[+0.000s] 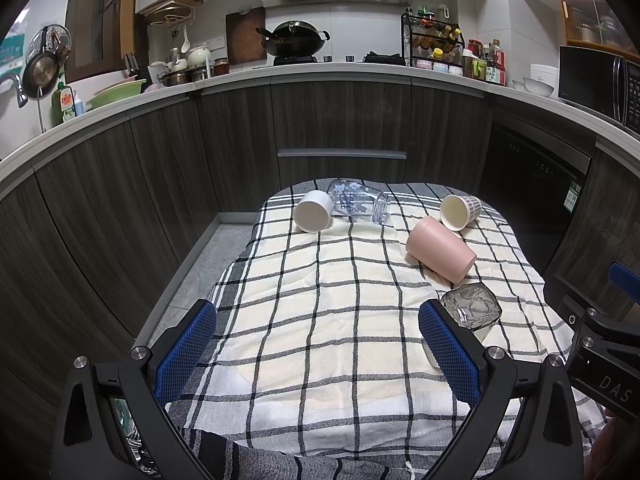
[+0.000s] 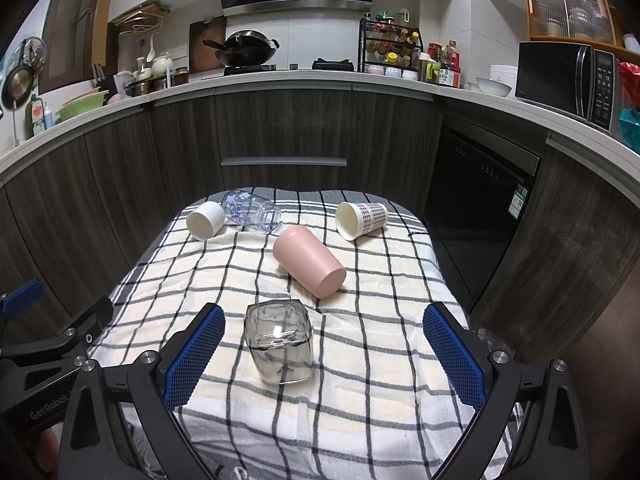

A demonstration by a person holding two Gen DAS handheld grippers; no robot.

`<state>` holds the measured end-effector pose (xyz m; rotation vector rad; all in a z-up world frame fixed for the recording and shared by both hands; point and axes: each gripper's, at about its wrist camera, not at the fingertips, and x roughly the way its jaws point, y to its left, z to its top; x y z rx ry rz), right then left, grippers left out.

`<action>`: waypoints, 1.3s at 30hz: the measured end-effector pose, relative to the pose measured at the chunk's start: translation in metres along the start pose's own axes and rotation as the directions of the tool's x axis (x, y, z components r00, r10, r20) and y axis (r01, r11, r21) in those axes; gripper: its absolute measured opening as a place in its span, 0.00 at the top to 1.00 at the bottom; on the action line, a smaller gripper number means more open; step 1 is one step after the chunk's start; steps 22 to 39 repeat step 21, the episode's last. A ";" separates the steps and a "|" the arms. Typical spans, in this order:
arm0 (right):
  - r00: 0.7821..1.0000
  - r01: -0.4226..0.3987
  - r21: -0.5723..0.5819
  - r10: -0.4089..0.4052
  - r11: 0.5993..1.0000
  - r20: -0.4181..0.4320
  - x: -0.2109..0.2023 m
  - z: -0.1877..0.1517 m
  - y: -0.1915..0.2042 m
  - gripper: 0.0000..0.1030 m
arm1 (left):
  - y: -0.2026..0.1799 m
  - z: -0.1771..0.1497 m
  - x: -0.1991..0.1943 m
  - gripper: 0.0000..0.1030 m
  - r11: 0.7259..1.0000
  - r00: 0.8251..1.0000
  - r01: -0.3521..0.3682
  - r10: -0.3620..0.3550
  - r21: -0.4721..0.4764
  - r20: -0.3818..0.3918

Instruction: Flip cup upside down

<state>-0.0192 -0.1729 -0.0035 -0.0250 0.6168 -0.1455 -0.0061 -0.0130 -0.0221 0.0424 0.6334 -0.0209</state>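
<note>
Two grippers hang over the near edge of a checked cloth (image 2: 360, 360), each with its jaws spread wide and gripping nothing. Between the fingers of the right gripper (image 2: 324, 356), nearer its left one, a clear square glass cup (image 2: 279, 344) stands upside down, base uppermost, touched by neither pad. The left gripper (image 1: 318, 348) sits to the left; the same glass shows just beyond its right finger (image 1: 448, 344). Farther off, right of centre, a pink cup (image 2: 310, 261) lies on its side. At the far edge lie a white cup (image 2: 205, 220), a clear printed bottle (image 2: 252, 211) touching it, and a plaid paper cup (image 2: 361, 219), all tipped over.
</note>
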 end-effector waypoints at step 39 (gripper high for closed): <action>1.000 0.012 0.009 -0.012 1.000 0.001 0.000 -0.001 -0.002 0.03 | 0.004 0.001 0.000 0.00 1.000 1.000 -0.011 0.011 0.001 0.003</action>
